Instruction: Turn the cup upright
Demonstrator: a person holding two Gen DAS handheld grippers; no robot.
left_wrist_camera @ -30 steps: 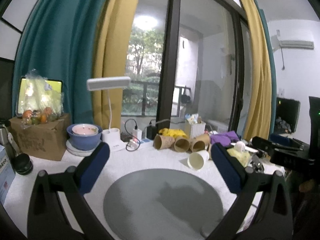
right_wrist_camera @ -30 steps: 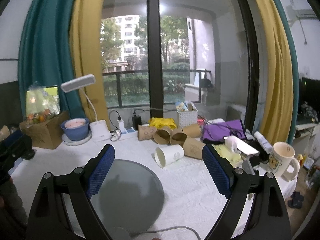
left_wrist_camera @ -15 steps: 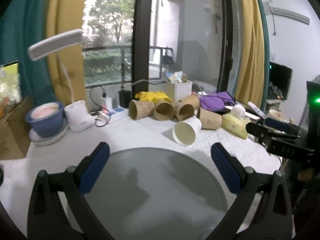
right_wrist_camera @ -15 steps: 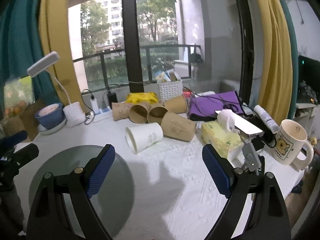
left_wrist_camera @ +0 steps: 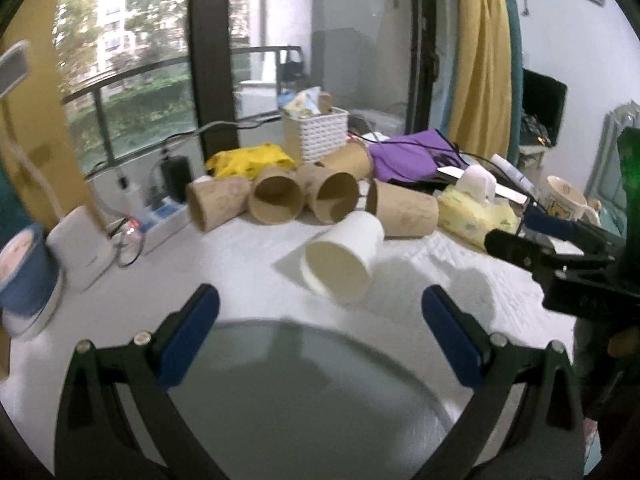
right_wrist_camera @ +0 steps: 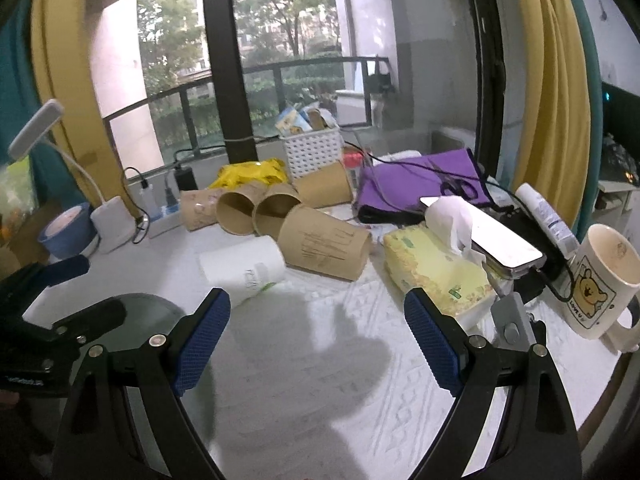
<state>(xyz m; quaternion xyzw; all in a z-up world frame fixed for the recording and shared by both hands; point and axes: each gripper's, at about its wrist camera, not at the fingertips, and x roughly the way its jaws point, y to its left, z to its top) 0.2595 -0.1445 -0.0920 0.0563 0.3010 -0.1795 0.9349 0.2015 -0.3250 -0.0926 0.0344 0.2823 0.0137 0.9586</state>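
Plainly, nothing gripped yet: left gripper and right gripper both spread wide, empty. White cup lies on its side just beyond the left tool, beside brown cups. Flip wholly undone.

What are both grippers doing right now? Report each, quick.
Left gripper: open, holding nothing, aimed at the white cup lying on its side.
Right gripper: open, holding nothing.

white cup – 1 | brown cups – 5 | mug – 1
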